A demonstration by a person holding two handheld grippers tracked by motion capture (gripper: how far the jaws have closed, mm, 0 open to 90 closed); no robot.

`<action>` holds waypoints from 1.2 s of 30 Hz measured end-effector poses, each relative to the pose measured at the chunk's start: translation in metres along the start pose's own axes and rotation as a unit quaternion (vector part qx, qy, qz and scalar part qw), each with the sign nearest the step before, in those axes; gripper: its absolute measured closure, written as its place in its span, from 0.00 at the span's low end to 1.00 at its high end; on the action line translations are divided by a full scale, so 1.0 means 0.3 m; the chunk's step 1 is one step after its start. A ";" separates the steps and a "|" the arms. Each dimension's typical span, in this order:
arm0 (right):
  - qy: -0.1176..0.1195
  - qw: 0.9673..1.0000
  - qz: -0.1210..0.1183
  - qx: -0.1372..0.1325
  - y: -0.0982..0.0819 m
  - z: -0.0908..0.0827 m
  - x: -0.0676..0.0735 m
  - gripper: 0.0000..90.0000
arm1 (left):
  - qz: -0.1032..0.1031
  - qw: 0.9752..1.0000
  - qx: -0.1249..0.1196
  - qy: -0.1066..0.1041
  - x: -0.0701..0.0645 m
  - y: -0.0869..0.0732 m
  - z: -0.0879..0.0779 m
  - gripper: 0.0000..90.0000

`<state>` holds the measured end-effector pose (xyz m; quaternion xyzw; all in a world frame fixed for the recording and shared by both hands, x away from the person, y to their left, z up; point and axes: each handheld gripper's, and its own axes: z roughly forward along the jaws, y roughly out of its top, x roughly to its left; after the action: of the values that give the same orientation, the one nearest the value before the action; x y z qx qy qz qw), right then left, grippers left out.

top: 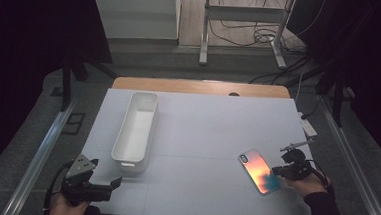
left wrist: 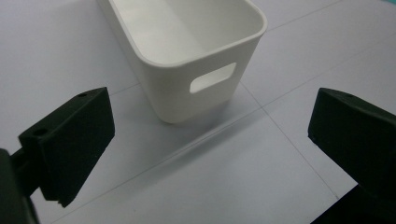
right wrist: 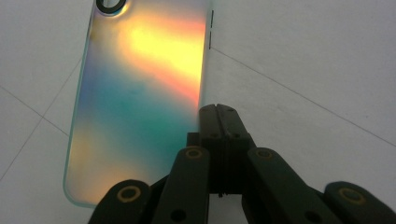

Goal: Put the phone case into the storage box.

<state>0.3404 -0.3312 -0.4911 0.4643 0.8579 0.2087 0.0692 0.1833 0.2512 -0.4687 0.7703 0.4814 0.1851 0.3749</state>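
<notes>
Phone (top: 259, 171): iridescent back up, camera lens toward the far side, flat on the white table (top: 207, 133), in the near right part, well apart from the white bin (top: 136, 126) at the left. Flanked on its right long edge by the right gripper (top: 278, 170); jaws pressed together with nothing between them, tips at the phone's edge in the right gripper view, either touching it or just beside it, hard to say which. Left gripper (top: 116, 182) parked at the near left corner, jaws spread wide and empty, aimed at the bin's near end wall with its handle slot (left wrist: 212, 77).

Step in hand, by judgement: nudging or squaring up the phone with shut jaws pushed against its side, most likely to shift it leftward toward the bin or toward a spot where a grip becomes possible. No lift yet; phone lying fully flat.

Next move, by judgement: either a steady sideways push low along the edge, kept centred on the long side to avoid spinning the phone, or an opening of the right jaws, then a straddle across the narrow width. Thin, slick body lying flush on the table: little edge to catch, likely to slip.
</notes>
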 end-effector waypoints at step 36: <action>-0.031 0.997 -0.013 -0.063 -0.043 -0.115 0.127 0.06 | -0.005 1.000 -0.001 0.000 0.003 -0.001 -0.002 0.01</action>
<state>0.2984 -0.3162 -0.4625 0.4544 0.8465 0.2466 0.1273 0.1832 0.2523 -0.4687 0.7678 0.4848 0.1833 0.3766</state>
